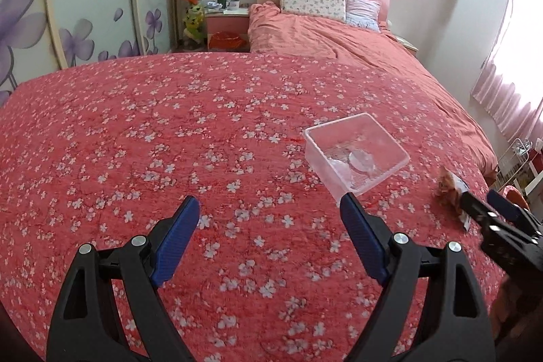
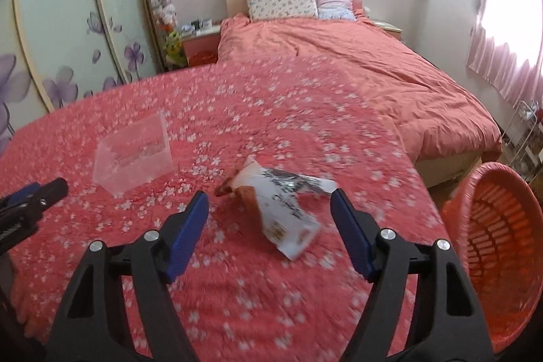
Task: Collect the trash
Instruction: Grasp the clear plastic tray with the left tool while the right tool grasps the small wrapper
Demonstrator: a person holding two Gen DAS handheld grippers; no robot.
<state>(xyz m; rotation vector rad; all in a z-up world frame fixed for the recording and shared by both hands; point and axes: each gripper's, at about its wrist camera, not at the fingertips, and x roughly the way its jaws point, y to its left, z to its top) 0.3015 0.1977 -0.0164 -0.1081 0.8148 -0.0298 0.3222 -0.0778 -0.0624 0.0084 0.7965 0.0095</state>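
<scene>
Now both grippers hover over the flowered worktop (image 1: 169, 131). Left gripper (image 1: 268, 209) gapes wide and empty, one fingertip just beside the clear box (image 1: 356, 151). Right gripper (image 2: 269, 199) stands open around the snack wrapper (image 2: 281, 202), pads not touching it. Past the right edge stands an orange basket (image 2: 499, 246).

Floral red cloth (image 1: 169, 141), bed (image 1: 356, 56), pillows (image 1: 312, 0), pink curtains (image 1: 509, 73).
</scene>
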